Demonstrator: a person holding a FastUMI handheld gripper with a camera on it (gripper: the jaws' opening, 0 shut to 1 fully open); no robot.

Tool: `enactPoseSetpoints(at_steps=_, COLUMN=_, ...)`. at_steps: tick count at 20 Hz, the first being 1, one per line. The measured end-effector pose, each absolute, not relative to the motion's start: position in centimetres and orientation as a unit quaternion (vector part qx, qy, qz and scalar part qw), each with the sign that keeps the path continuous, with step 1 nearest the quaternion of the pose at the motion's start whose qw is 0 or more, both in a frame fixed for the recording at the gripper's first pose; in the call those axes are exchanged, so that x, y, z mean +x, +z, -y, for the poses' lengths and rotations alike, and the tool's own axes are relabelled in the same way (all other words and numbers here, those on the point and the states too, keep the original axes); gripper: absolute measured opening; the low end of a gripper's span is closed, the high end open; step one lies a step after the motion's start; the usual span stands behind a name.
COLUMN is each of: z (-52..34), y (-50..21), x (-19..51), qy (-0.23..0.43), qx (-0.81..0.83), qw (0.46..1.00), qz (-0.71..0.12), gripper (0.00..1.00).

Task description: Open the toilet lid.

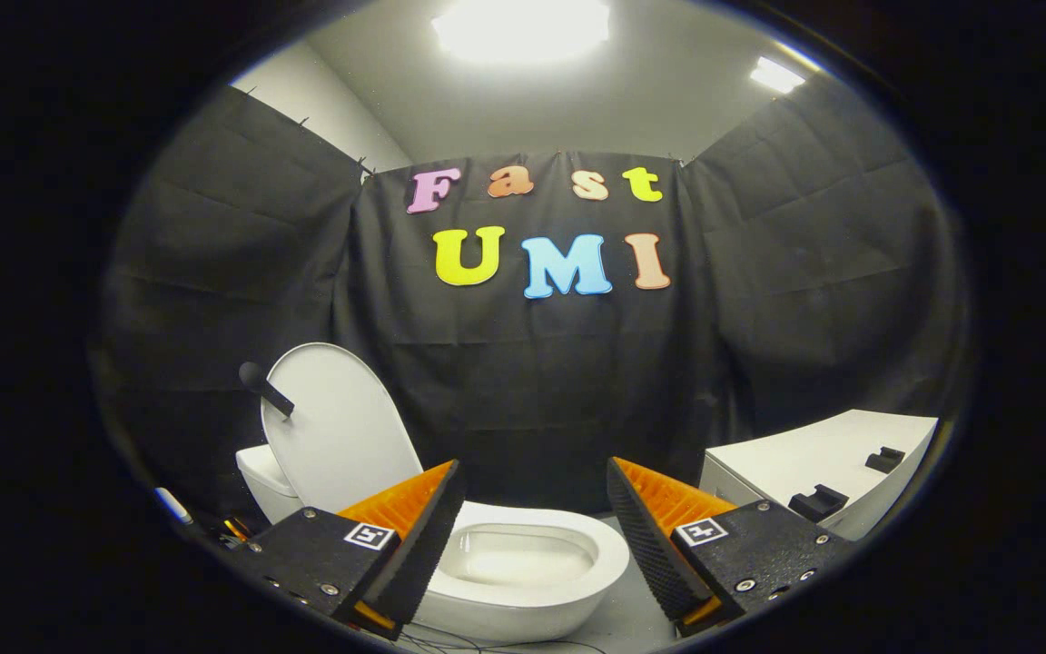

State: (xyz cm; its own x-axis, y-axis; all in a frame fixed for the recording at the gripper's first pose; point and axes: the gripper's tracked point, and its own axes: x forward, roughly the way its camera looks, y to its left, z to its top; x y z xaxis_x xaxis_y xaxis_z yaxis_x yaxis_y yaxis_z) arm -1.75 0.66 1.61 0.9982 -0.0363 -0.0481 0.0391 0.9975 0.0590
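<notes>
The claw [534, 481] was spread wide, gripping nothing. Just ahead of it sat the toilet [523, 563], lid [337, 436] already tipped up, off beyond the left finger.

So the toilet lid [337, 427] is standing upright beyond the one finger, bowl [523, 568] open just ahead between both. Gripper [534, 536] fingers spread wide, holding nothing. White cabinet [818, 463] sits past the other finger.

The toilet lid [337, 427] and bowl [523, 568] are plain glossy white, the counter [814, 459] is white with two black blocks [818, 501] on it, and the booth's cloth wall [523, 391] is black.
</notes>
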Motion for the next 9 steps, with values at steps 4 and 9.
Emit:
enactPoseSetpoints(at_steps=4, z=-1.14, y=1.53, x=-1.77, qy=-0.013, qx=0.026, qw=0.999, qz=-0.028, gripper=0.96)
enactPoseSetpoints(at_steps=9, z=-1.47, y=1.49, x=-1.9, qy=-0.011, qx=0.019, qw=0.999, qz=-0.031, gripper=0.96)
